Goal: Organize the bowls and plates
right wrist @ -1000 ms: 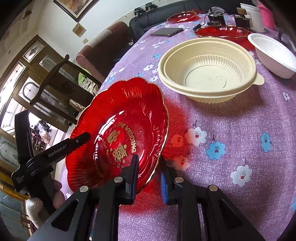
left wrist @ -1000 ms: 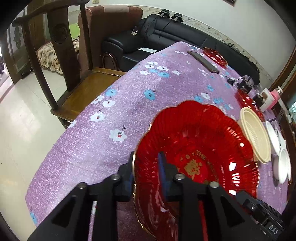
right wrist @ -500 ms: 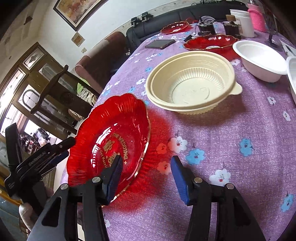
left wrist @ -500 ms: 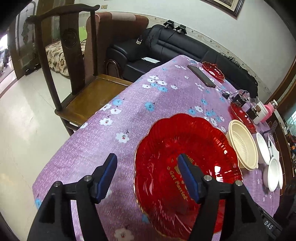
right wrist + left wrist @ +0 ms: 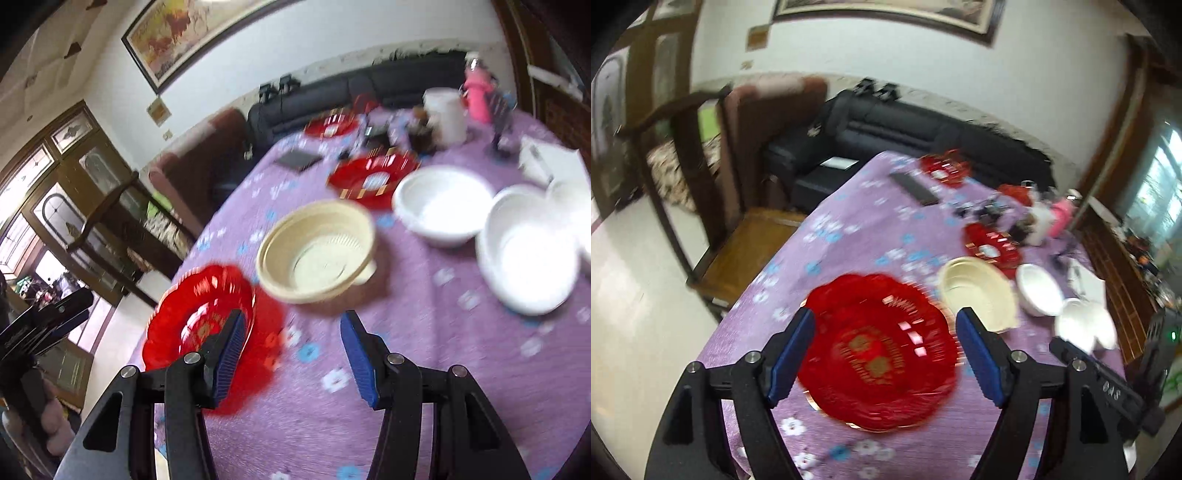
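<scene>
Left tongs: our left gripper (image 5: pixel 884 354) hangs above the table with its blue-padded jaws spread wide and nothing between them.
Right tongs: our right gripper (image 5: pixel 291 354) is likewise wide open and empty, raised over the cloth.
Large plate: the scalloped red translucent plastic plate with gold lettering (image 5: pixel 879 350) lies flat on the purple flowered tablecloth (image 5: pixel 849 236) near the table's near edge, touched by neither gripper; we judge it set down and finished with for now.
Cream bowl: the ribbed cream plastic bowl with a small tab handle (image 5: pixel 317 251) sits just beyond that plate, apart from it, upright and empty.
White bowls: two white plastic bowls (image 5: pixel 443 205) (image 5: pixel 528 254) sit toward the right edge, side by side and close; a third white shape at the frame edge is too blurred to name.
Other red plates: a smaller red plate (image 5: pixel 373 177) lies mid-table behind the cream bowl, and another red plate (image 5: pixel 328 125) near the far edge (amid clutter we cannot make out).
Done so far: one plate placed, we think.
Left to do: nothing is stacked yet; red plates remain scattered and bowls unnested, so most of the sorting seems ahead of us.
</scene>
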A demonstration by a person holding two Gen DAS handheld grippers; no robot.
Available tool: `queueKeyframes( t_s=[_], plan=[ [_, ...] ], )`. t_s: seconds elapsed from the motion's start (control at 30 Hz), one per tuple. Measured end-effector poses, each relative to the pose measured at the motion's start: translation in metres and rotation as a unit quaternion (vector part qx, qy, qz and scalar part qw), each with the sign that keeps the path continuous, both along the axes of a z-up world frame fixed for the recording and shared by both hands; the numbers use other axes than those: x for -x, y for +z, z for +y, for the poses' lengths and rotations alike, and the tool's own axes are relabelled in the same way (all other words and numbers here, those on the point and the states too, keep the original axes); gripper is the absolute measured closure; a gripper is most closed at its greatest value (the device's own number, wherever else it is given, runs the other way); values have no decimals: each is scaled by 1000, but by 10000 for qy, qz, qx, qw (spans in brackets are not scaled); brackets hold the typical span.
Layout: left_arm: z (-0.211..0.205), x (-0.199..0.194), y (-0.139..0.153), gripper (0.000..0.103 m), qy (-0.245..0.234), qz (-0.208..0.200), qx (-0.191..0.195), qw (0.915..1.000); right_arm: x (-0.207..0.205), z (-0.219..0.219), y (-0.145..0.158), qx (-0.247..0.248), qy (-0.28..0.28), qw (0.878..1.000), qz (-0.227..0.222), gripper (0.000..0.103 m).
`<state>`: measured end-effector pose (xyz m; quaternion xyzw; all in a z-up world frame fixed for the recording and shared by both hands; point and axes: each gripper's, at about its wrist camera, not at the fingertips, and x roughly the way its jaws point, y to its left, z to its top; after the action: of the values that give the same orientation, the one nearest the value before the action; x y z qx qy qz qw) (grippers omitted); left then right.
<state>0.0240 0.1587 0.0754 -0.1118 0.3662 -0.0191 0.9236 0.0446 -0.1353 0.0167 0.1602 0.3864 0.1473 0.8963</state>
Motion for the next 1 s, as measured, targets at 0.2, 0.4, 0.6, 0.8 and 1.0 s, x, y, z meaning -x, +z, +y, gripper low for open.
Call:
queueKeyframes(
  t_s=[0.2, 0.4, 0.6, 0.8, 1.0],
  plan=[
    [-37, -6, 72, 23, -572, -341, -91, 9977, 2, -58, 87, 144, -365, 9977, -544, 45],
    [-61, -29, 129, 22, -911, -553, 69, 9943, -8, -102, 160, 583, -974, 9878, -1070, 42],
    [-90, -72, 172, 22, -831, -874, -548, 9912, -35, -113, 216, 1059, -1183, 9770, -1421, 31],
    [-103, -147, 164, 17, -664, -503, -794, 9934, -117, -96, 225, 1724, -1066, 9731, -1097, 26],
    [-113, -238, 91, 17, -663, 173, -542, 9962, -207, -89, 137, 1548, -874, 9841, 10, 26]
  ],
)
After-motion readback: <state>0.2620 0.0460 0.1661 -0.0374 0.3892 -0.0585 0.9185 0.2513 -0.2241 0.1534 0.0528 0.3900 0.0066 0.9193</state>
